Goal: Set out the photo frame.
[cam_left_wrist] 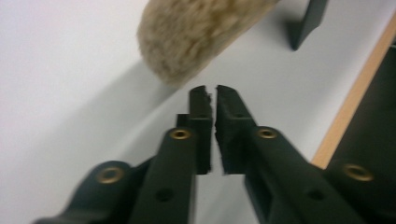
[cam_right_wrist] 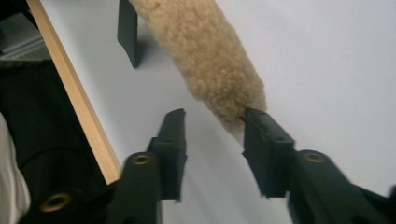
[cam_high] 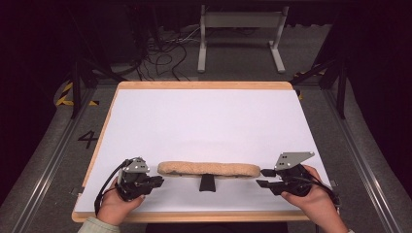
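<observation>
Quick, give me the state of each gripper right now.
Left gripper: jaws shut, nothing between them, just short of the fleecy tan pad.
Right gripper: jaws open, holding nothing, at the pad's other end.

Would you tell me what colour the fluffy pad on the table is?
The fluffy pad is tan-beige, clearest in the right gripper view.

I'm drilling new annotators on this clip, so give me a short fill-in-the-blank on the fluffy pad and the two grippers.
1. The long beige fleece pad lies on the ____ tabletop.
2. The left gripper has its jaws ____, with nothing between them.
3. The right gripper has its jaws ____, at the pad's end.
4. A short ____ handle sticks out from the pad's middle toward the person.

Missing words: white; shut; open; black
</observation>
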`<state>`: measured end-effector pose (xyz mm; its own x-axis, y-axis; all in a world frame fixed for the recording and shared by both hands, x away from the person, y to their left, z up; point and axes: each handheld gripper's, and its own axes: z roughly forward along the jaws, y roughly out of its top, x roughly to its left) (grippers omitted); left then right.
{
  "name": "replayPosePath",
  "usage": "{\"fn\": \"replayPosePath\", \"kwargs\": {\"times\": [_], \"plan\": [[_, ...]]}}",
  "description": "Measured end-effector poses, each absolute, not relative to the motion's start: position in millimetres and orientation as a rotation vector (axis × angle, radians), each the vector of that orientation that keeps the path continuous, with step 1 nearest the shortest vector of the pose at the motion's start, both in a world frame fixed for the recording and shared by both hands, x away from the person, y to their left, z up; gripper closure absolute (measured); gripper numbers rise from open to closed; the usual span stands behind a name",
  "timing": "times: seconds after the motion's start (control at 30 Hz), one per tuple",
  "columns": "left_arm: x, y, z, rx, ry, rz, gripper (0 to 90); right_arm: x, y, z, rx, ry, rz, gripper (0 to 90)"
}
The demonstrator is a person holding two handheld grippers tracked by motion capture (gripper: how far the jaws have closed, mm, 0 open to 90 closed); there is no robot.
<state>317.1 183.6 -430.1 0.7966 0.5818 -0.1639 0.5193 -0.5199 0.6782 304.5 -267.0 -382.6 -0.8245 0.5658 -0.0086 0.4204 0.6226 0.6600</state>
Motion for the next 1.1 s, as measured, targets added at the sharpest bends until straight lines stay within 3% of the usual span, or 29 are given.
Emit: {"fn": "replayPosePath", "kwargs": {"times": [0.1,0.23,1.1], "plan": [[314,180,-430,2.256,0.749,0.131,90.0,307,-273,-384,0.832,2.619,0.956,79.0],[310,176,-426,2.281,0.681,0.135,90.0,309,-280,-384,0.871,2.560,0.980,89.3],[326,161,-444,2.299,0.900,0.155,90.0,324,-264,-409,0.945,2.439,0.999,90.0]]}}
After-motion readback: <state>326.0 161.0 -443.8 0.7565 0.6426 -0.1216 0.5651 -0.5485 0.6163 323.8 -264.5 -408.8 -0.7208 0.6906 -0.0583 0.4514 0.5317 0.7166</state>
